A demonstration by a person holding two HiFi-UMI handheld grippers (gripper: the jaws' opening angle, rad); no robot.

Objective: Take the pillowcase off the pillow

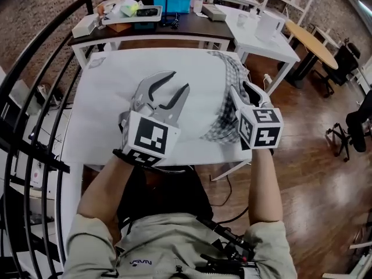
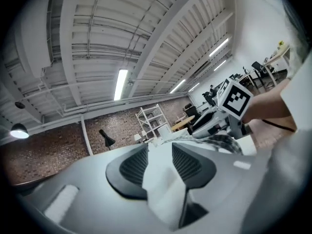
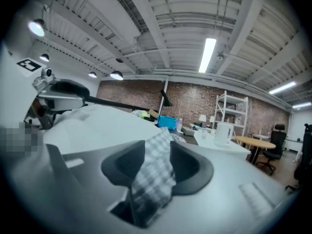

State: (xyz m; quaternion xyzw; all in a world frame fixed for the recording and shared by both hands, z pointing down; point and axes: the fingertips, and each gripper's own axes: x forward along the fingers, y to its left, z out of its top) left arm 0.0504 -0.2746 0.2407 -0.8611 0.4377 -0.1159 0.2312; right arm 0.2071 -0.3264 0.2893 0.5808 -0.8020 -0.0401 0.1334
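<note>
A white pillow (image 1: 110, 115) lies across a small table in the head view. A grey-and-white checked pillowcase (image 1: 226, 109) is bunched along its right end. My left gripper (image 1: 180, 80) hovers over the middle of the pillow with its jaws spread. In the left gripper view, white cloth (image 2: 161, 179) lies loosely between the left gripper (image 2: 160, 155) pads. My right gripper (image 1: 243, 92) sits at the pillowcase edge. In the right gripper view, the checked pillowcase (image 3: 156, 174) hangs in the gap of the right gripper (image 3: 158, 155), whose jaws stand apart.
Behind the pillow stands a dark desk with a blue bin (image 1: 172, 0) and a tray (image 1: 131, 13). A white table (image 1: 261, 39) with a white jug (image 1: 268, 23) stands at the back right, a round wooden table (image 1: 314, 42) beyond. A black railing (image 1: 35, 68) curves along the left.
</note>
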